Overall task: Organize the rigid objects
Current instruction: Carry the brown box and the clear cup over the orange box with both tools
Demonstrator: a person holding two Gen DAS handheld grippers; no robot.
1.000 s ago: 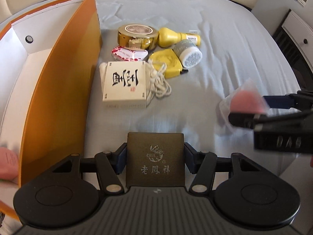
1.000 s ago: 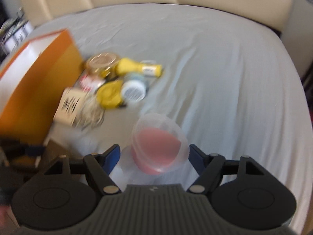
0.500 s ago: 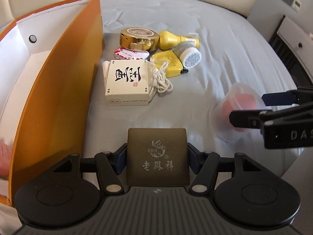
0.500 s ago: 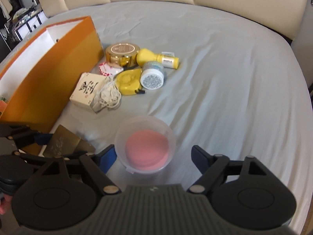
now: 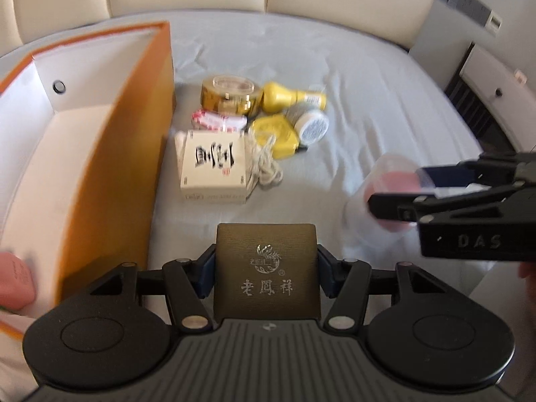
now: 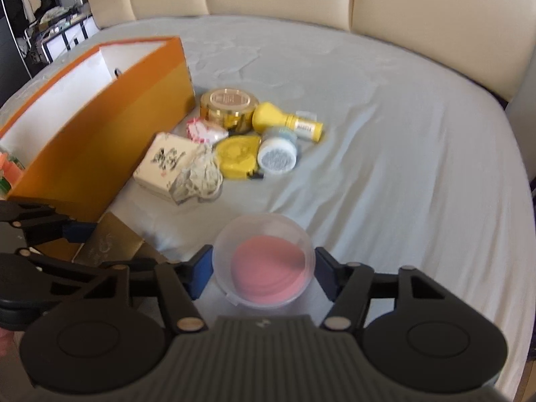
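My left gripper (image 5: 266, 264) holds a dark olive box (image 5: 266, 288) with gold lettering. Its jaws are closing and the pads press the box's two sides. The tall orange box (image 5: 110, 154) stands open just to its left. My right gripper (image 6: 264, 268) is closing on a clear round tub (image 6: 268, 273) with pink contents, and its pads touch the rim on both sides. In the left wrist view the right gripper (image 5: 398, 187) and the blurred tub (image 5: 388, 177) are at the right. In the right wrist view the olive box (image 6: 107, 244) shows at lower left.
Beside the orange box on the grey bedsheet (image 6: 385, 154) lie a cream calligraphy box (image 5: 212, 167), a gold tin (image 5: 229, 95), a yellow bottle (image 5: 288, 98), a yellow case (image 5: 274, 135) and a white-lidded jar (image 5: 311, 127). A pink item (image 5: 15, 278) lies inside the orange box.
The right gripper's fingers, spread wide half a second ago, have closed in against the tub. The left gripper has risen and tilted up a little with the olive box still in it.
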